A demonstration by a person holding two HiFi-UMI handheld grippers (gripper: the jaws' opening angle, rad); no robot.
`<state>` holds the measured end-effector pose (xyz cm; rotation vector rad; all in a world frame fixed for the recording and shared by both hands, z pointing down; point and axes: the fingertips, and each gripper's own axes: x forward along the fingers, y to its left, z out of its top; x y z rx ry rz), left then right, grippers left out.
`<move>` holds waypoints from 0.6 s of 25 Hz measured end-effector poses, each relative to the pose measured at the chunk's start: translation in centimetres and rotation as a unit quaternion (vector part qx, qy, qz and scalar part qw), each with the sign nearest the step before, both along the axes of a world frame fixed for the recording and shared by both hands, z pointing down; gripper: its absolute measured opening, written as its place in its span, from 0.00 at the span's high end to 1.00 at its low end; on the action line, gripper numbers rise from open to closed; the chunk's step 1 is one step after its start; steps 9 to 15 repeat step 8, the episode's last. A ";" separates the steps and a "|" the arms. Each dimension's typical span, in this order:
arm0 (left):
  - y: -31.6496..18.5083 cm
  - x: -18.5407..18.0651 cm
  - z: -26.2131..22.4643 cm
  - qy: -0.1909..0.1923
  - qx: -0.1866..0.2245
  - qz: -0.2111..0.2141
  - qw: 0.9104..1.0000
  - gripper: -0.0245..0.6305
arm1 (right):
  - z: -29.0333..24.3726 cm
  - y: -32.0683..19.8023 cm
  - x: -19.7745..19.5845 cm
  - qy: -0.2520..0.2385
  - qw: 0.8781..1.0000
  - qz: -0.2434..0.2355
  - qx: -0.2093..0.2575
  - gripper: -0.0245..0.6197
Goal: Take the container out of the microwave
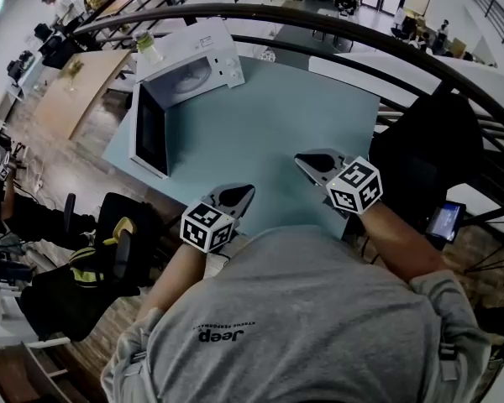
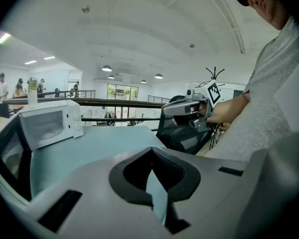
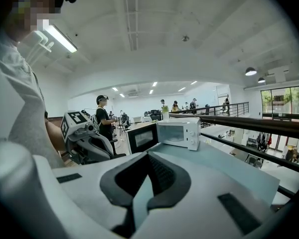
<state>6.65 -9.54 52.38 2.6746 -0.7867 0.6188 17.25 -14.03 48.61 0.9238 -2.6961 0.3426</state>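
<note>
A white microwave stands at the far left corner of the blue-green table, its dark door swung open toward me. The cavity looks pale, and I cannot make out a container in it. My left gripper hovers over the table's near edge, jaws shut on nothing. My right gripper hangs beside it, also shut and empty. The left gripper view shows shut jaws, the microwave far left and the right gripper. The right gripper view shows shut jaws, the microwave and its door.
A pale bottle stands on top of the microwave. A dark curved railing runs behind the table. A black chair stands at the right, an office chair at the left. A phone is mounted near my right arm.
</note>
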 end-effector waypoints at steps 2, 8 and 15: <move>0.1 0.1 0.0 0.000 0.000 0.001 1.000 0.93 | 0.1 0.1 0.1 0.001 1.000 0.000 -0.001 0.94; 0.1 -0.1 0.1 -0.002 0.000 -0.001 1.000 0.93 | 0.3 0.0 -0.1 -0.001 1.000 -0.004 -0.002 0.94; 0.1 -0.1 0.1 -0.002 0.000 -0.001 1.000 0.93 | 0.3 0.0 -0.1 -0.001 1.000 -0.004 -0.002 0.94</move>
